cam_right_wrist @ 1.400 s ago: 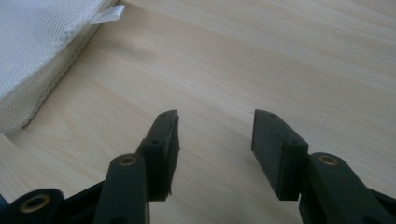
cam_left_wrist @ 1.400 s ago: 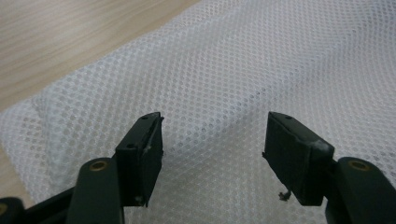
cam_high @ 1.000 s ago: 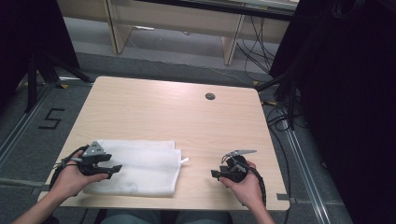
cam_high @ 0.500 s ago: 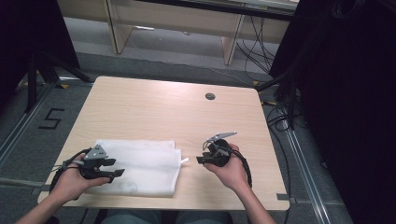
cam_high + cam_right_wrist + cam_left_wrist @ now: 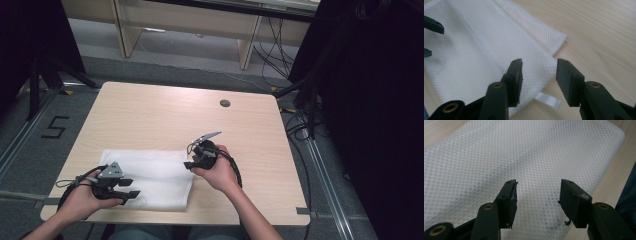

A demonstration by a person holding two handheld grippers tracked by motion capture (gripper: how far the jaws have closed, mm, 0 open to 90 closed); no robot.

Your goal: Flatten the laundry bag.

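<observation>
While both my grippers hover with jaws apart, the pale wooden table [image 5: 150, 115] fills the frame's centre. My left gripper [image 5: 537, 197], jaws just closing a little, and right gripper [image 5: 538, 80], jaws just opening, pinch nothing above the white mesh bag [image 5: 155, 180]. Grey floor [image 5: 50, 120] surrounds the table.

Around the wooden table [image 5: 150, 115]

A round dark grommet [image 5: 225, 103] sits in the tabletop near its far right corner; a white numeral 5 [image 5: 54, 127] is marked on the grey floor to the left; light wooden furniture legs [image 5: 250, 47] stand beyond the far edge; black cables [image 5: 272, 55] trail across the floor at right; dark drapes [image 5: 370, 100] hang along the right side.
</observation>
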